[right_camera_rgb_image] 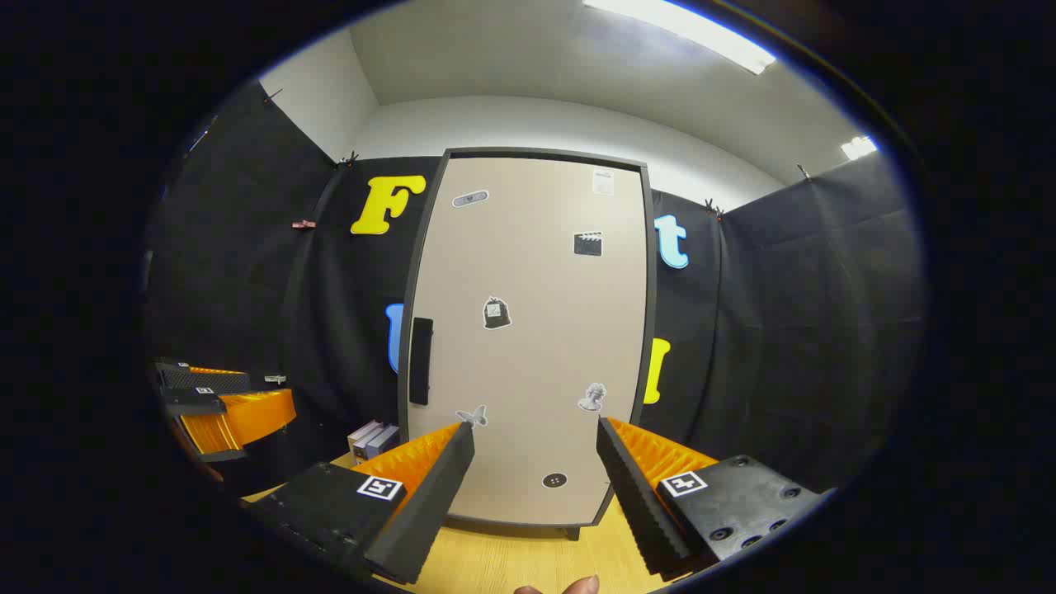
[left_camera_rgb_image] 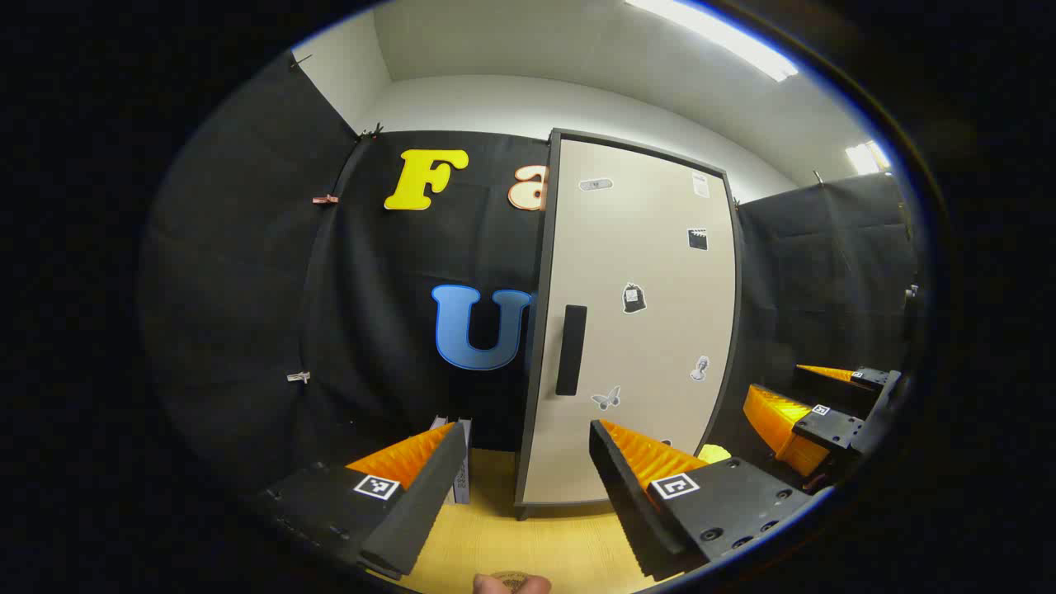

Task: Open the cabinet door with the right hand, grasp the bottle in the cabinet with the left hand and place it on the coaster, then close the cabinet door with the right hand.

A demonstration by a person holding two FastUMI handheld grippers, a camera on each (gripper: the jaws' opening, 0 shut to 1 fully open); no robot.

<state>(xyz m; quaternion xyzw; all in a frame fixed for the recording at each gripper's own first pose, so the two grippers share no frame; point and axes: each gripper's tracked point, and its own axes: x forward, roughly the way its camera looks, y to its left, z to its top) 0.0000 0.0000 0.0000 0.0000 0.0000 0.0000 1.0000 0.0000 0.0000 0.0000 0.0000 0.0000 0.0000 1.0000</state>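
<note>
Beige cabinet door point(right_camera_rgb_image: 528, 338) stands shut, so the bottle is hidden behind it. Your right gripper point(right_camera_rgb_image: 535, 470) and left gripper point(left_camera_rgb_image: 521, 470) both have jaws wide open, holding nothing. Miss the dark handle point(right_camera_rgb_image: 421, 360) at the door's left edge and you may shove the cabinet across the tabletop point(right_camera_rgb_image: 495, 561).

The cabinet door point(right_camera_rgb_image: 528, 338) stands shut, so whatever sits inside the cabinet is hidden. In the left gripper view the door's lower right corner is covered by the left gripper's point(left_camera_rgb_image: 520, 474) finger, and a small yellow thing point(left_camera_rgb_image: 714, 452) peeks out behind that finger, too little of it showing to name. The stickers point(right_camera_rgb_image: 496, 313) on the door are too small to make out. A fingertip point(right_camera_rgb_image: 569, 586) is cut off at the bottom edge
</note>
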